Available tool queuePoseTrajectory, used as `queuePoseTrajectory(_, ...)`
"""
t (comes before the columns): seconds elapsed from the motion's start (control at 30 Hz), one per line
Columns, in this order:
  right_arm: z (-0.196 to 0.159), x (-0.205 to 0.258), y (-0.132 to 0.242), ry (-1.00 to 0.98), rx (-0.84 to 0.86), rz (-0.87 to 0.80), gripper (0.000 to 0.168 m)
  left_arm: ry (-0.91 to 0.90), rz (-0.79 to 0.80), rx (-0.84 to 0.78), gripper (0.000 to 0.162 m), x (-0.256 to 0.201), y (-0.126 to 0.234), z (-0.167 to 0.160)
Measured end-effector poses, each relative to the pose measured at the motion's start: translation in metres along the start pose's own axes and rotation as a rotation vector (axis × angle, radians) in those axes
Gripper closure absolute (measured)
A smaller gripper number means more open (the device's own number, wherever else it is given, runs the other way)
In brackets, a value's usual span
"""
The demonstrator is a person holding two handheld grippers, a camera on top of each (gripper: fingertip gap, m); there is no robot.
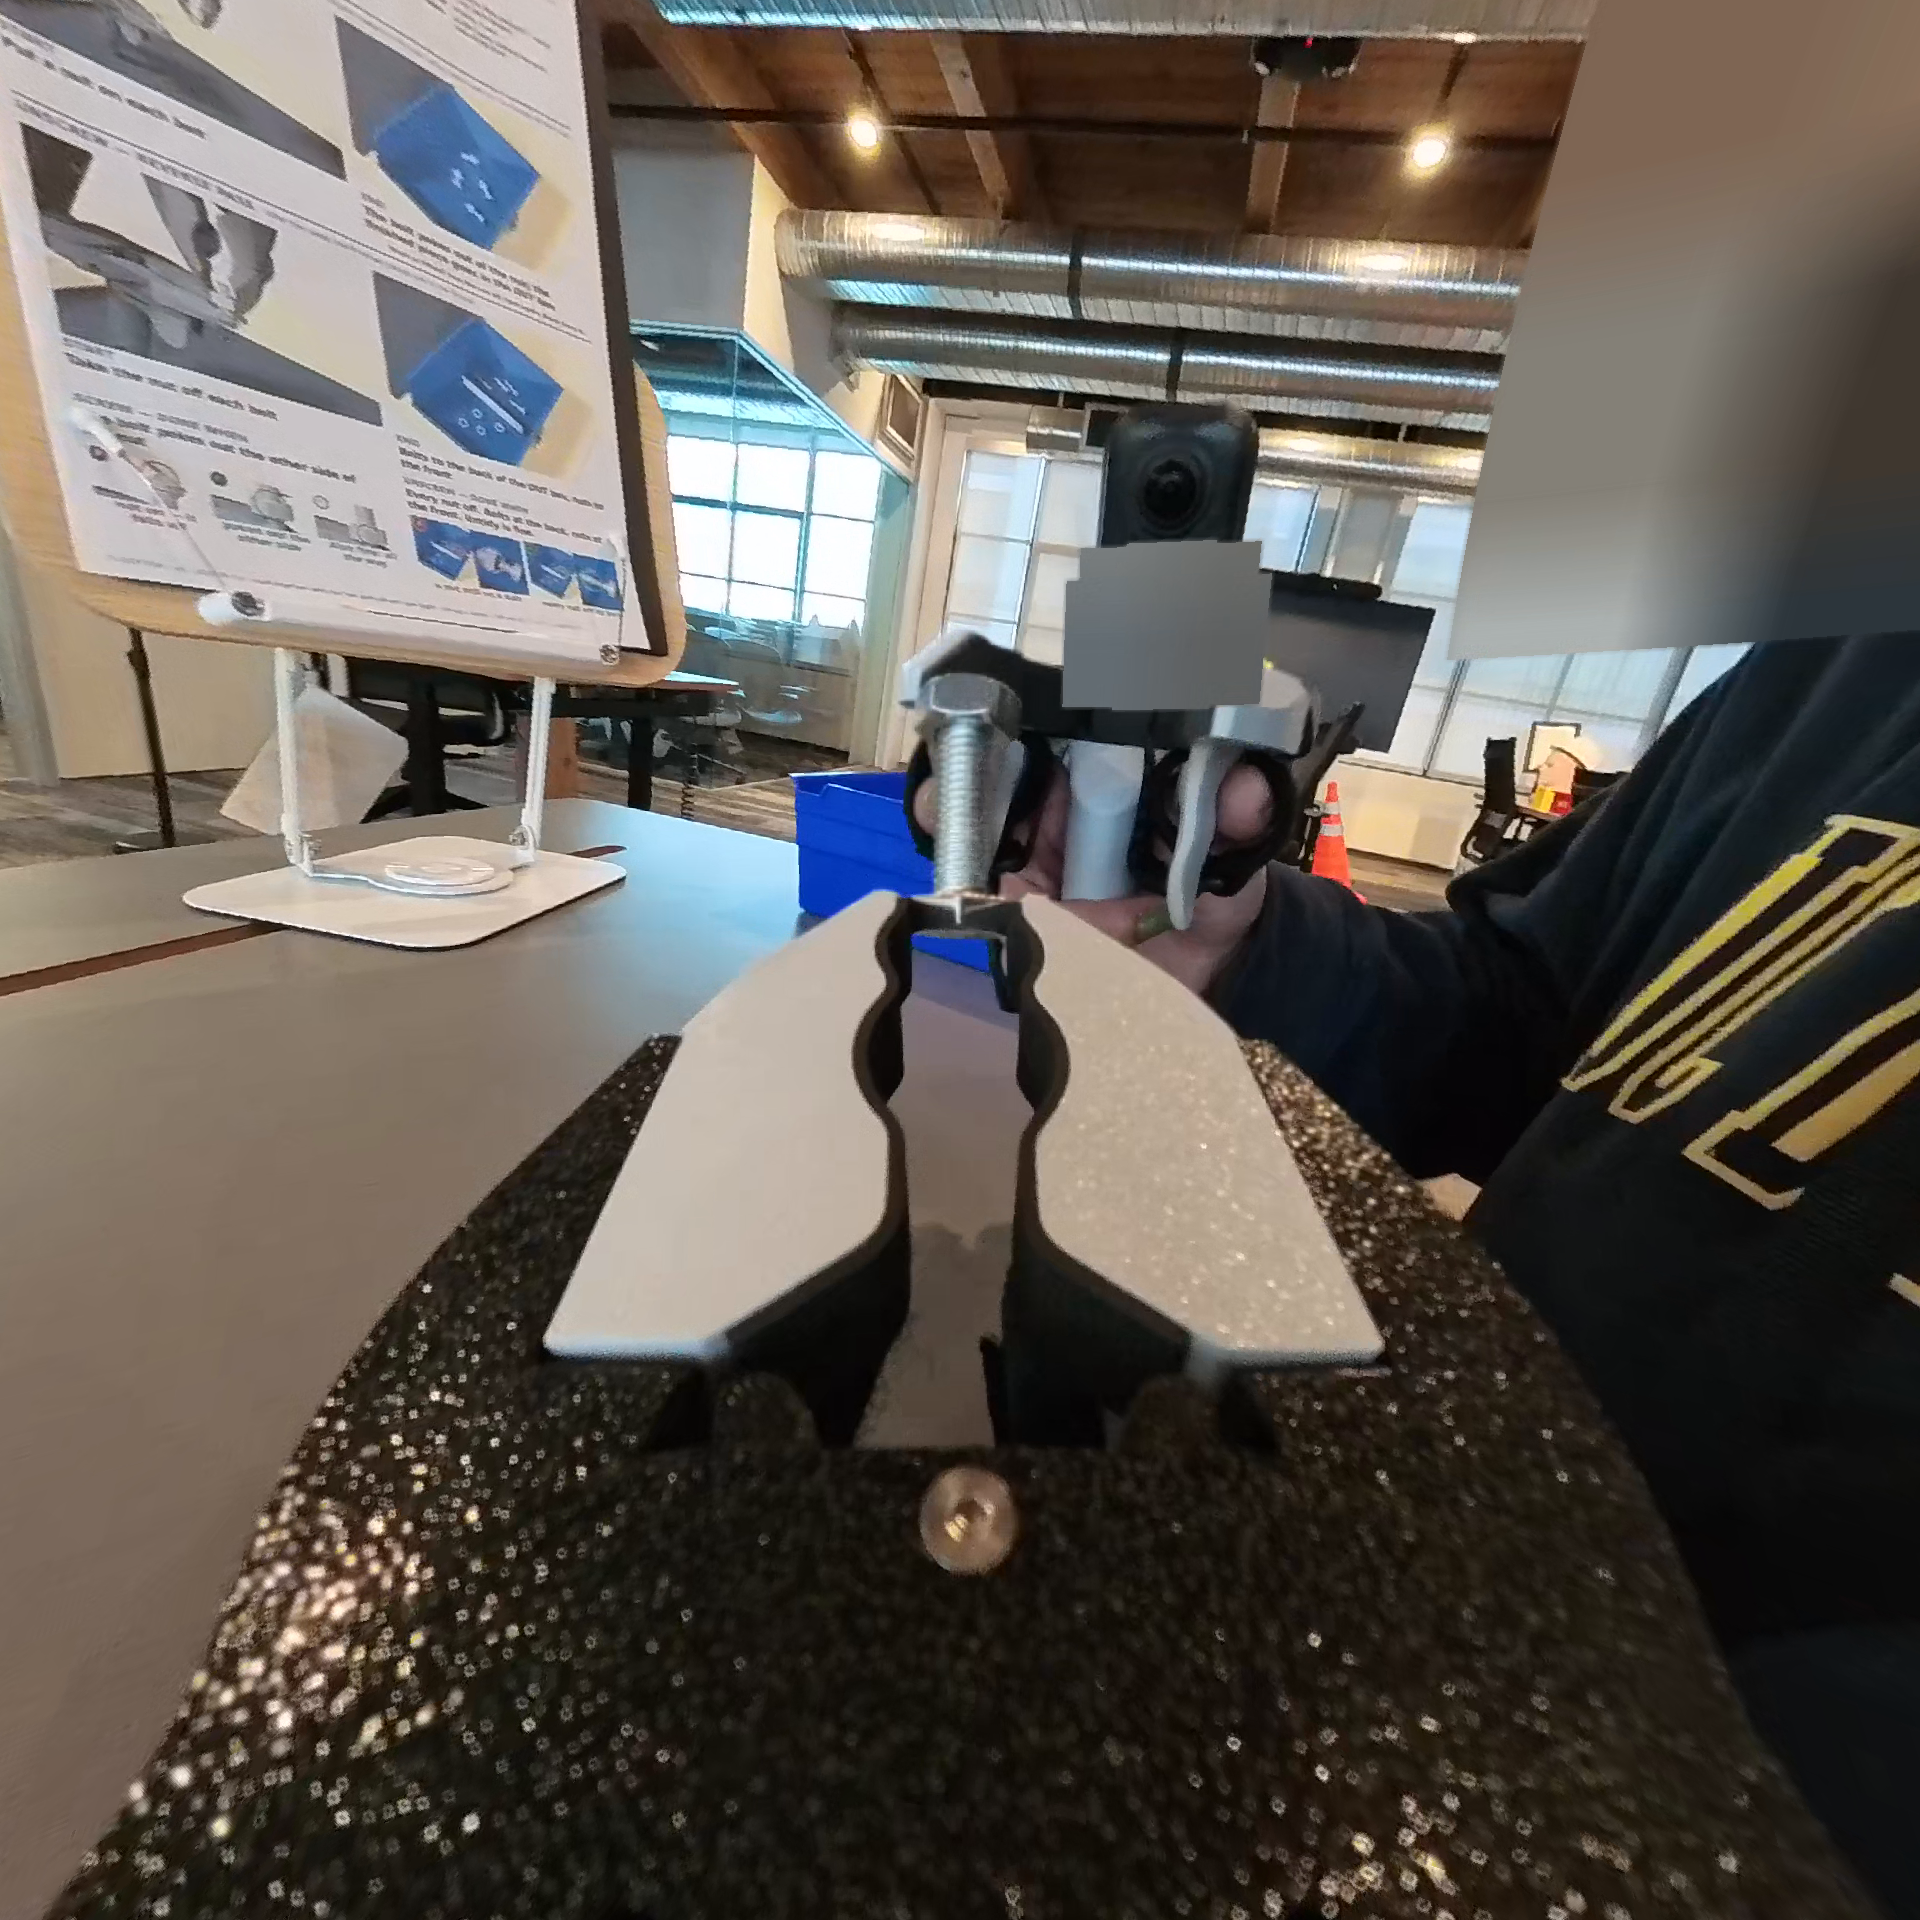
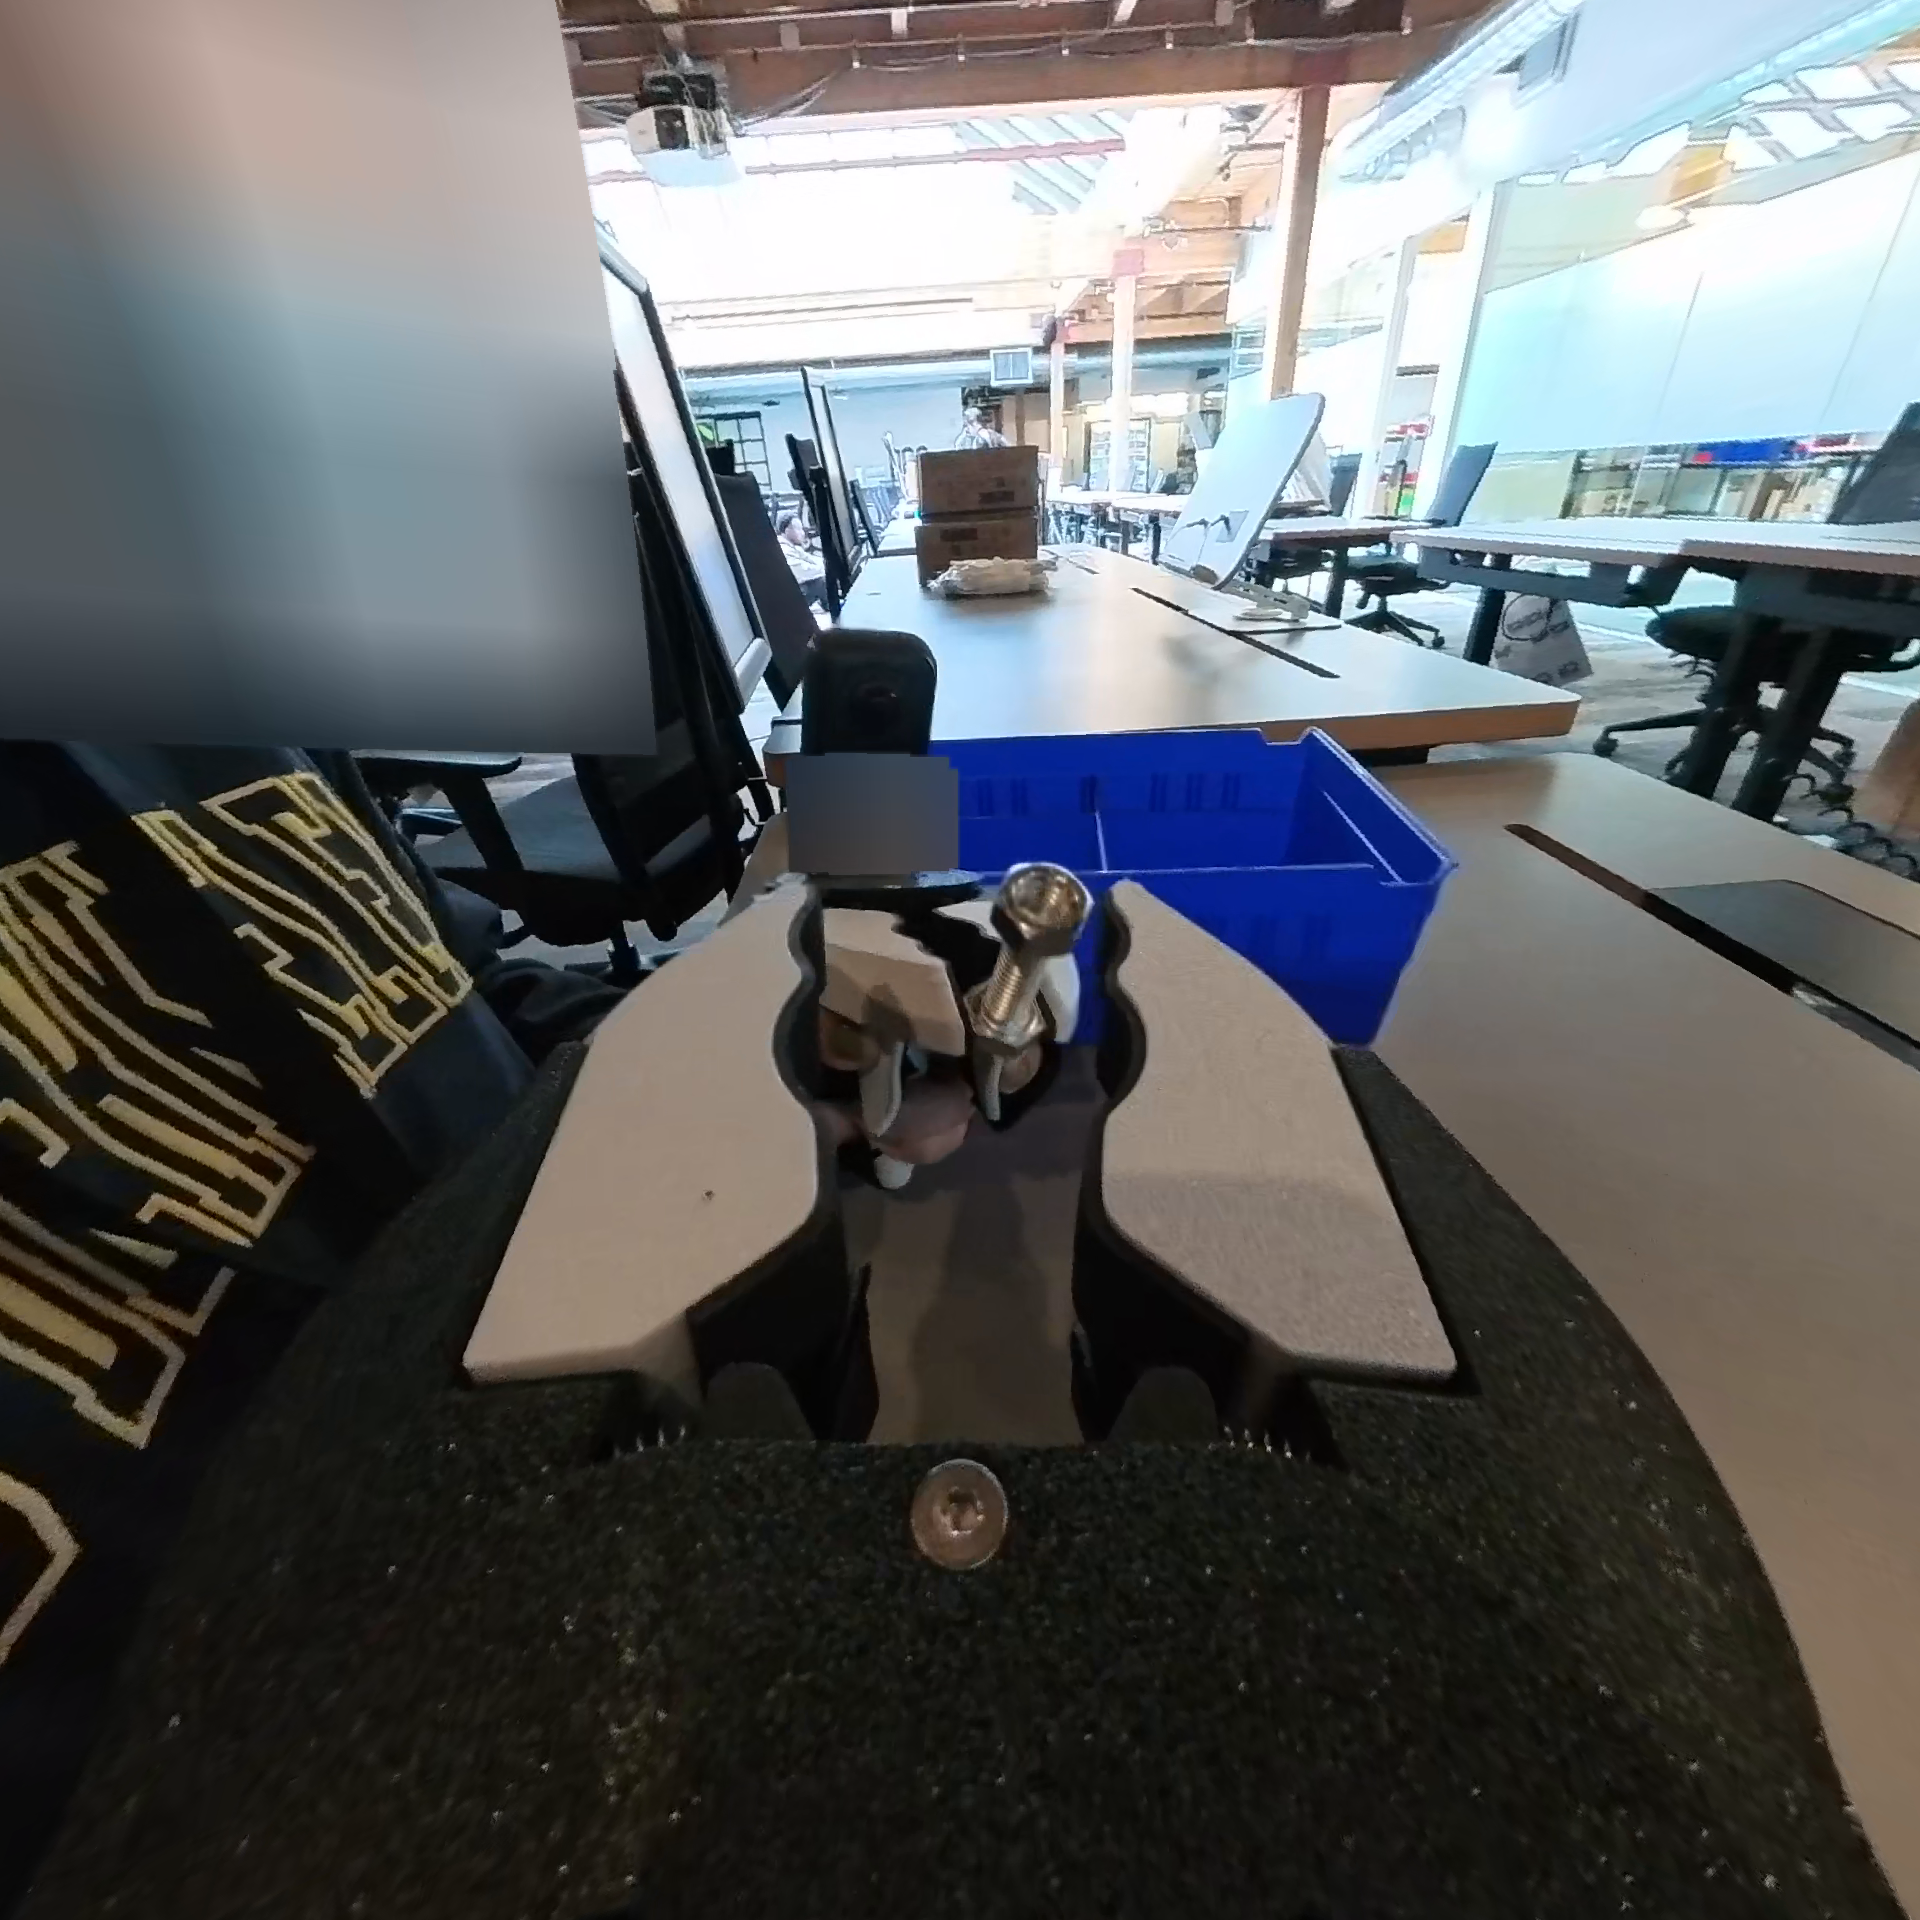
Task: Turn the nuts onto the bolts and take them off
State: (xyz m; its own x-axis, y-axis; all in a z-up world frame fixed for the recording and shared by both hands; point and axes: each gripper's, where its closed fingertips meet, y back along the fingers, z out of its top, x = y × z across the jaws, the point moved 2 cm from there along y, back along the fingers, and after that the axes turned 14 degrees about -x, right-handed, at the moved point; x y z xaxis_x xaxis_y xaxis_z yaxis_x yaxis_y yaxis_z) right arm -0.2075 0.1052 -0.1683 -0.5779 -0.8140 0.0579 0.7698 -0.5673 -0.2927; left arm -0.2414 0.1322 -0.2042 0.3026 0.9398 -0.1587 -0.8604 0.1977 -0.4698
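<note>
The left gripper (image 1: 956,925) was clamped on the nut (image 2: 1003,1027) right at its fingertips. The bolt (image 1: 958,800) stood upright out of that nut, head up. The right gripper (image 2: 966,920) faced it with its jaws apart, one on each side of the bolt head and seemingly gripping nothing.

Only the threads appeared to carry the bolt. If few of them were engaged, a tilt of the left gripper could have let it lean and drop out. If the right jaws closed off-centre on the head, they could have pushed the bolt sideways and cross-threaded or jammed it. The grip so far out on the fingertips also looked thin, so turning force might have spun the nut loose.

Below both grippers lay a smooth grey table (image 1: 312,1143), where a dropped part would probably roll. Just beyond the right gripper stood a blue divided bin (image 2: 1299,894). Ahead and to the left of the left gripper, an instruction sheet (image 1: 312,312) sat on a white stand.

Farther off was an open office with long desks, chairs, stacked cardboard boxes (image 2: 977,509), silver ducts (image 1: 1143,260) under wooden beams, and bright windows.
</note>
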Motion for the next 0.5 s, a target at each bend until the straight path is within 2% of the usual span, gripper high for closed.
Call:
queuePoseTrajectory(0.13,-0.002,0.001,-0.005,0.042,0.013,0.0,0.12,0.03,-0.02,0.0,0.145,0.0,-0.002,-0.001)
queuePoseTrajectory(0.3,0.0,0.0,-0.008,0.018,0.004,0.063,0.127,0.163,-0.156,-0.013,0.145,-0.012,-0.008,-0.004)
queuePoseTrajectory(0.5,0.0,0.012,-0.012,-0.036,0.007,0.201,0.15,0.255,-0.256,-0.04,0.145,-0.025,-0.007,-0.001)
